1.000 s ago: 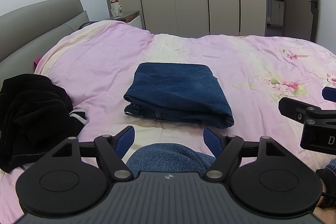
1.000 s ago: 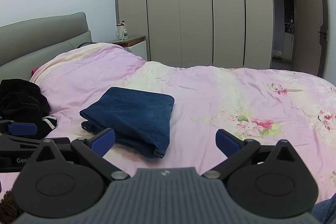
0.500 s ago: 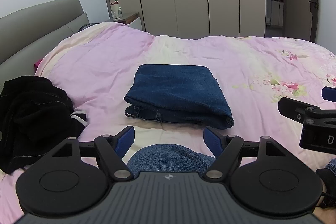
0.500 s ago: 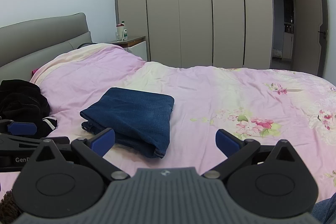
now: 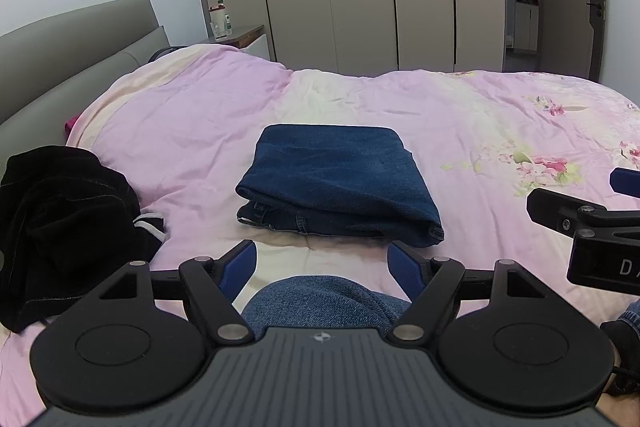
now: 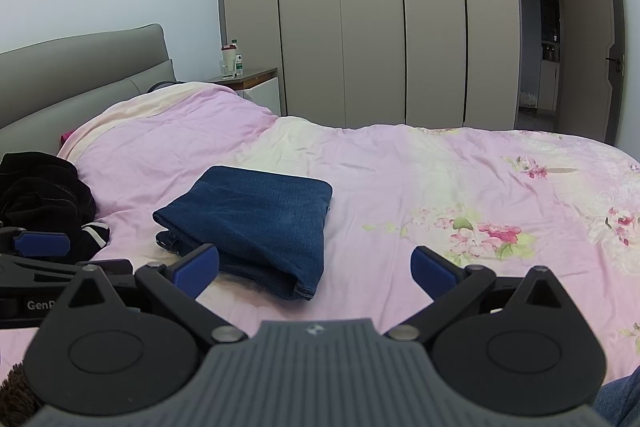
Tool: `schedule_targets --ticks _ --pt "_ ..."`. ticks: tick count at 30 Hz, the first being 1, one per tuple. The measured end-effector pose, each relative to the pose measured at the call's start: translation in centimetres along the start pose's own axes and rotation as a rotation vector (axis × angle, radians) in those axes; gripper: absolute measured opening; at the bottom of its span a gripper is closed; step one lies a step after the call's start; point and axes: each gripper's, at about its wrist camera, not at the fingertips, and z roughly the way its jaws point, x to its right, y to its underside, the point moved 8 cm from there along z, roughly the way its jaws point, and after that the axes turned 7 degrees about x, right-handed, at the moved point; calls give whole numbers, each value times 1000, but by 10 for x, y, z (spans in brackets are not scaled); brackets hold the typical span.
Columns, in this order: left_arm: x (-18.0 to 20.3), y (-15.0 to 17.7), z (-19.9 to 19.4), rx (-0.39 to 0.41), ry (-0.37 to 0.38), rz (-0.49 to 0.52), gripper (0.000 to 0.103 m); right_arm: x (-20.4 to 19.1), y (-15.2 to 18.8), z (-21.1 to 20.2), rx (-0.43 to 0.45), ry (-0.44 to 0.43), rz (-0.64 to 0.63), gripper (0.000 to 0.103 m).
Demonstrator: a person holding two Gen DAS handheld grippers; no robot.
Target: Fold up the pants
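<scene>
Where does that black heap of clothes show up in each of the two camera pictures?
Left wrist view: the black heap of clothes lies at the left edge, left of the folded jeans.
Right wrist view: it sits at the far left edge, partly behind the left gripper.
Shared landmark: the folded jeans on the pink duvet.

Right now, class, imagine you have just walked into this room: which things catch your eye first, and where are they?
The folded jeans lie in the middle of the pink quilt. A heap of black clothes sits to their left, near the grey headboard. Both grippers, left and right, hang open in front of the jeans, touching nothing.
</scene>
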Motion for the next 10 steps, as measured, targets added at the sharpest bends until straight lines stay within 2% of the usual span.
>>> schedule_targets --ticks 10 --pt "2 -1 -3 6 11 -5 87 -1 -1 -1 -1 -5 0 98"
